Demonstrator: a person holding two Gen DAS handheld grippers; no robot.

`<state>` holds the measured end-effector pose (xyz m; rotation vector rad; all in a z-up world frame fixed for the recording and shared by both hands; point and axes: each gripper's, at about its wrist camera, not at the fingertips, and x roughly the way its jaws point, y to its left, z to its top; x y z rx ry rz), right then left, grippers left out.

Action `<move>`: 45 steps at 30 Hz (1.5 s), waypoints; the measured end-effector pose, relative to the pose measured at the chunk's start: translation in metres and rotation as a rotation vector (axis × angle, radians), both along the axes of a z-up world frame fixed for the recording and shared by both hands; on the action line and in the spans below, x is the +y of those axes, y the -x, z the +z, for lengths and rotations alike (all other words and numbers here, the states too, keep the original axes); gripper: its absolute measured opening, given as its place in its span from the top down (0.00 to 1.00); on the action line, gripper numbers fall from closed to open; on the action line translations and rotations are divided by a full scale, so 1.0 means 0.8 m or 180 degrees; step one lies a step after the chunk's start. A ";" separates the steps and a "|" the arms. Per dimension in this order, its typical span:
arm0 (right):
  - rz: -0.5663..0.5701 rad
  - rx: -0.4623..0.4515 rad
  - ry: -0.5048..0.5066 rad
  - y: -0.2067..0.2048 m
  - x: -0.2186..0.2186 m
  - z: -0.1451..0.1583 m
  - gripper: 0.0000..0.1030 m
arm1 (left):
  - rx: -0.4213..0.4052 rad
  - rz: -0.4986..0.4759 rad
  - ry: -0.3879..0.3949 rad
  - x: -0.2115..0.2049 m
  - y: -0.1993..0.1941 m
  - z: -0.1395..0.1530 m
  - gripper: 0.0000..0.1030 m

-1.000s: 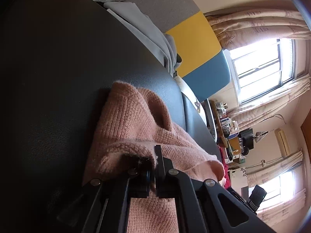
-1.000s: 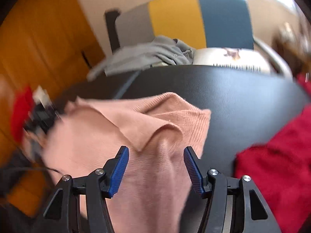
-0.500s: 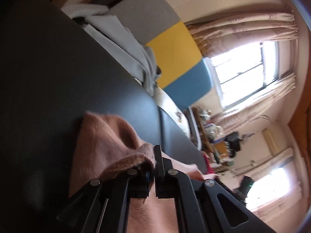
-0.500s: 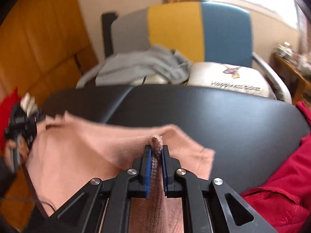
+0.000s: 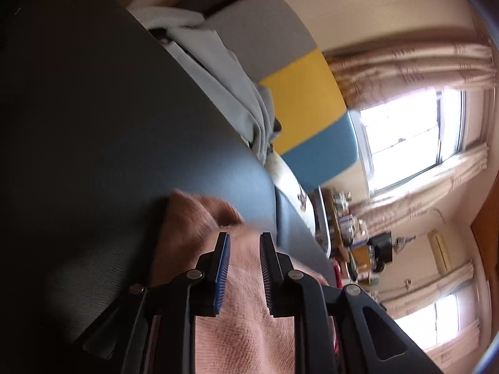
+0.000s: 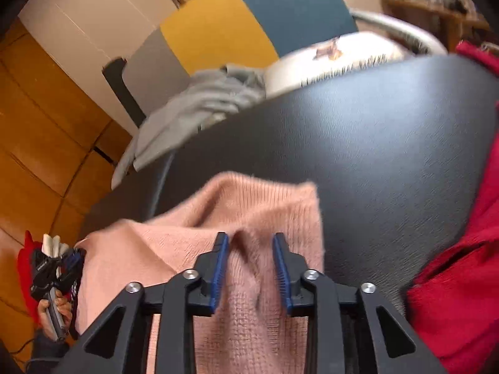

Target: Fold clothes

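— On the dark table (image 6: 374, 143) lies the pink sweater (image 6: 255, 205); my left gripper (image 5: 244, 240) and right gripper (image 6: 251, 240) have just been opening, pads off the knit, nothing gripped.

— Risk?

— Let go mid-fold, it may slump; the red garment (image 6: 461, 296) lies near.

Two close fisheye views are taken from the handheld grippers, each aimed forward and downward along its own fingers. The left wrist view is rolled sideways, so the black table (image 5: 93, 124) runs up its left side and windows (image 5: 405, 137) are seen at right. Shared by both are the pink sweater (image 6: 249, 327) and the colour-block chair (image 6: 249, 21).
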<state>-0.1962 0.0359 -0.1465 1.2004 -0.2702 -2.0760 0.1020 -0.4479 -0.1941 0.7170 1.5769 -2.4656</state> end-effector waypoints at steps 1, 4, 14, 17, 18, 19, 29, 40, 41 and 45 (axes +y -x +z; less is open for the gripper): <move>-0.0041 0.0063 0.0047 -0.001 0.006 0.010 0.61 | -0.0041 0.0022 0.0062 -0.001 -0.004 0.002 0.83; -0.0072 0.0218 0.0163 -0.008 0.011 0.037 0.45 | -0.0268 -0.0011 0.0284 0.003 -0.007 0.004 0.82; 0.0360 0.0603 -0.0447 -0.065 -0.032 0.045 0.42 | -0.0771 -0.0331 0.0739 0.042 0.011 -0.012 0.79; 0.0431 0.0822 -0.0719 -0.058 -0.043 0.038 0.41 | -0.0826 -0.0373 0.0763 0.044 0.017 -0.014 0.79; 0.0543 0.0903 -0.0834 -0.056 -0.053 0.036 0.41 | -0.0846 -0.0383 0.0755 0.044 0.019 -0.015 0.79; 0.0661 0.0985 -0.0953 -0.053 -0.064 0.034 0.40 | -0.0851 -0.0391 0.0748 0.044 0.021 -0.017 0.79; 0.0627 0.0832 -0.1204 0.008 -0.101 0.002 0.95 | -0.0967 -0.0479 0.1169 0.061 0.030 -0.024 0.84; -0.0120 -0.0118 -0.0224 0.055 -0.030 -0.035 0.89 | -0.0963 -0.0315 0.1453 0.074 0.006 -0.002 0.84; -0.0160 -0.0028 -0.0301 0.047 -0.029 -0.024 0.80 | -0.0885 -0.0284 0.1458 0.075 0.000 0.007 0.85; -0.0159 0.0548 -0.0381 0.010 -0.026 0.038 0.44 | -0.0464 -0.0404 0.1449 0.106 -0.015 0.044 0.83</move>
